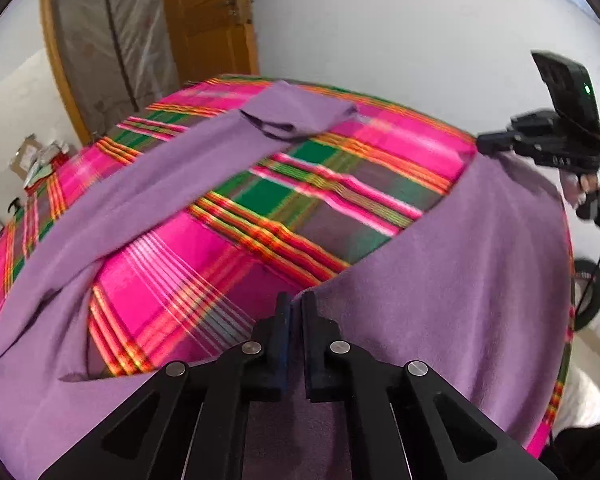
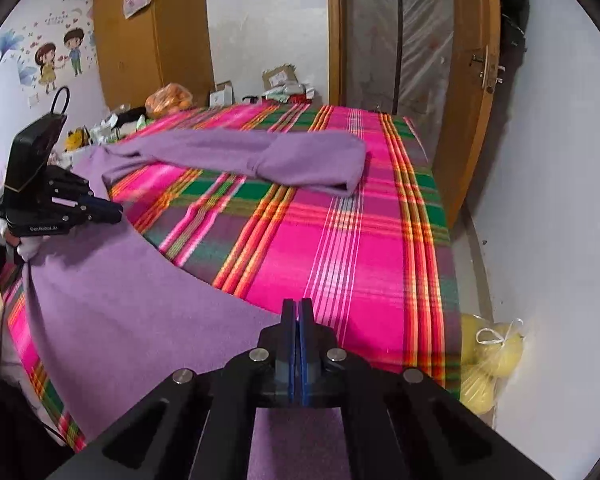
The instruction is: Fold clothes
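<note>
Plaid bedspread (image 2: 340, 248) ahead; your left gripper (image 1: 296, 304) & right gripper (image 2: 299, 310) each pinch the purple garment (image 2: 140, 300) hem. Next: lift together, fold toward far sleeve (image 2: 260, 156).

Purple garment (image 2: 132, 292), pink-green-orange plaid bedcover (image 2: 340, 248), black tongs (image 2: 299, 312)

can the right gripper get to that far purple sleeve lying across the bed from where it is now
Probably yes, once it lets go: the right gripper is shut on the purple garment, and only bare plaid bedcover lies between it and the sleeve.
</note>
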Tool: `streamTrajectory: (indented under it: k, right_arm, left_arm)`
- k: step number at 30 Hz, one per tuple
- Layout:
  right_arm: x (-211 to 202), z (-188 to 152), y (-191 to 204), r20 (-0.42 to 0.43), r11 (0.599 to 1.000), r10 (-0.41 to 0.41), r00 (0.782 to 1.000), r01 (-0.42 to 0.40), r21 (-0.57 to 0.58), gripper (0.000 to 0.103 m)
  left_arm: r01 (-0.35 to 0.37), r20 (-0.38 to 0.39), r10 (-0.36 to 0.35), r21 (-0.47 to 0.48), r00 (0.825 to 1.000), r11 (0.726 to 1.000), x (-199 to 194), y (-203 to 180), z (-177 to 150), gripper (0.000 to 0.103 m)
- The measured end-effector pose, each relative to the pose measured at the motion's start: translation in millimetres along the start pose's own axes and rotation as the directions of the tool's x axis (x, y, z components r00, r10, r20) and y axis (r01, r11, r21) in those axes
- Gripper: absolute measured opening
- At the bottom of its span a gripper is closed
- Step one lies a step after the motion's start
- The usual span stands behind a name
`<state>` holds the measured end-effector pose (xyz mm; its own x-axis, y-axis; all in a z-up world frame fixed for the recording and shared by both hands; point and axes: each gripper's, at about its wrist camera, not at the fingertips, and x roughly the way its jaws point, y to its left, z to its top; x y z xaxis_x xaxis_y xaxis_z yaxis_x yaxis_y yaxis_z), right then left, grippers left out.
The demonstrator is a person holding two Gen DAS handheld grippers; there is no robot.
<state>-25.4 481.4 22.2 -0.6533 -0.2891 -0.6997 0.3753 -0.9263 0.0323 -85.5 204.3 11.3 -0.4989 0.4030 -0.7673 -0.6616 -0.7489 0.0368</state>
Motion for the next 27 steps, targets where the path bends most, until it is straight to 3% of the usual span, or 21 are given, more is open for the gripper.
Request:
streamTrajectory:
  k: [4, 9, 12, 16, 18, 20, 22, 24, 25, 27]
  right_arm:
    - [6, -5, -7, -0.028, 0.998, -0.059, 0.998, 0.060, 0.033, 0.002]
    - [-19, -19, -45, 0.033, 0.962, -0.116, 0.993, 0.104, 0.251, 0.010]
    - [-42, -34, -62, 0.081, 0.922, -0.147, 0.986, 0.107, 0.372, 0.012]
    - [-51, -57, -69, 0.065, 0.902, -0.131, 0.989, 0.092, 0.422, 0.015]
    - [-48, -67, -77, 0.043, 0.888, -0.130, 0.991, 0.097, 0.450, 0.020]
    - [-47, -78, -91, 0.039, 0.846, -0.119, 0.992, 0.081, 0.527, 0.040]
    - [-44, -87, -104, 0.036, 0.799, -0.086, 0.996, 0.048, 0.599, 0.044]
    - [-39, -92, -107, 0.029, 0.783, -0.049, 0.998, 0.020, 0.622, 0.042]
    - [-39, -92, -108, 0.033, 0.779, -0.046, 0.998, 0.015, 0.627, 0.028]
    - [-43, -91, -107, 0.052, 0.779, -0.064, 0.997, 0.017, 0.627, 0.016]
  left_arm:
    - [-0.018, -0.012, 0.018, -0.029, 1.000, 0.999, 6, 6, 2, 0.005]
    - [-0.015, -0.010, 0.015, -0.042, 1.000, 0.999, 10, 7, -1, 0.005]
    - [0.028, 0.001, -0.028, -0.092, 1.000, 0.995, 2, 13, -3, 0.006]
    - [0.097, 0.094, -0.083, -0.155, 0.992, 0.983, -33, 21, -12, 0.009]
    - [0.078, 0.109, -0.061, -0.158, 0.992, 0.984, -45, 19, -20, 0.009]
    - [0.069, 0.113, -0.050, -0.174, 0.992, 0.982, -56, 19, -32, 0.009]
    - [0.061, 0.121, -0.038, -0.196, 0.992, 0.979, -66, 19, -46, 0.009]
    - [0.049, 0.127, -0.021, -0.221, 0.992, 0.974, -74, 20, -62, 0.009]
    - [0.044, 0.127, -0.013, -0.243, 0.992, 0.969, -77, 21, -69, 0.009]
    - [0.041, 0.126, -0.005, -0.290, 0.992, 0.956, -82, 25, -83, 0.009]
